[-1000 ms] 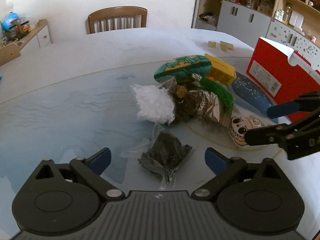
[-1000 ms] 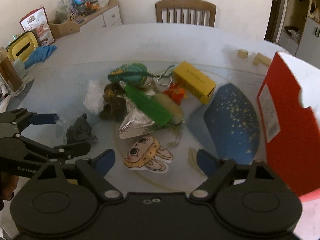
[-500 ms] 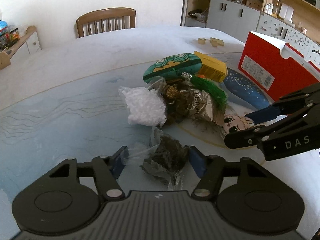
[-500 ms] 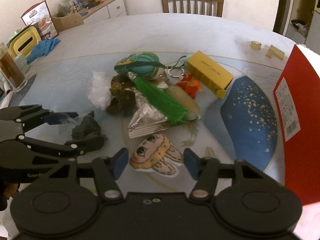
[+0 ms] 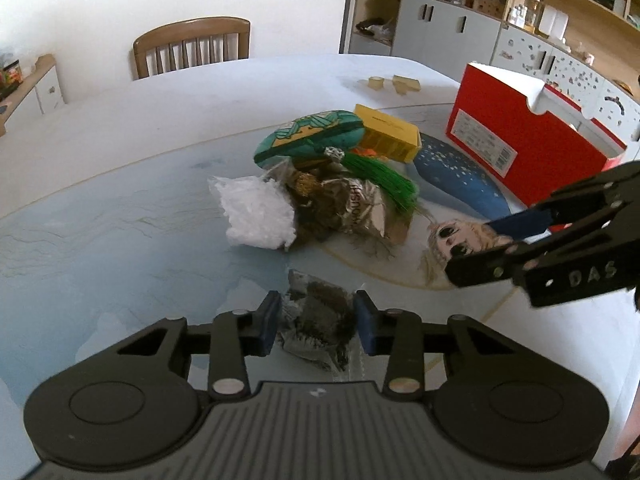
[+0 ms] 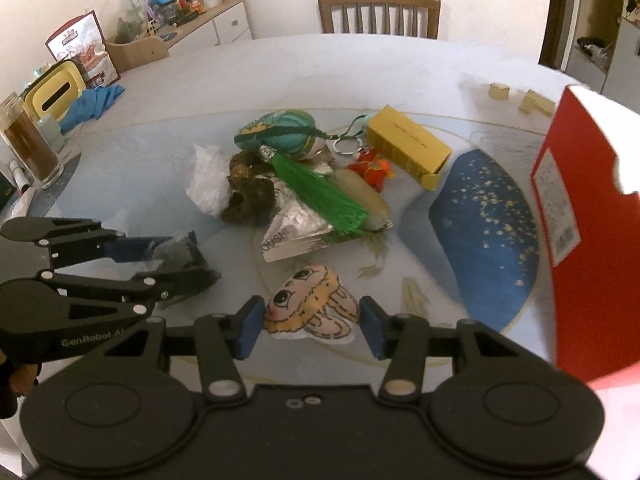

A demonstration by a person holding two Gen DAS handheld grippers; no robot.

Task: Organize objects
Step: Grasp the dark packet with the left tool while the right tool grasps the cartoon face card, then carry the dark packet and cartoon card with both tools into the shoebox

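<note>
Your left tool (image 5: 316, 322) closing, pads flanking crinkled clear bag of dark stuff (image 5: 318, 330); right tool (image 6: 310, 326) closing astride flat cartoon-face plush (image 6: 310, 308).

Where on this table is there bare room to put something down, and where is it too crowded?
Bare tabletop stretches from the white crinkled bag toward the chair, and between the yellow box and that far edge. It is crowded in the pile around the green tassel, and tight between the blue patch and the red box.
</note>
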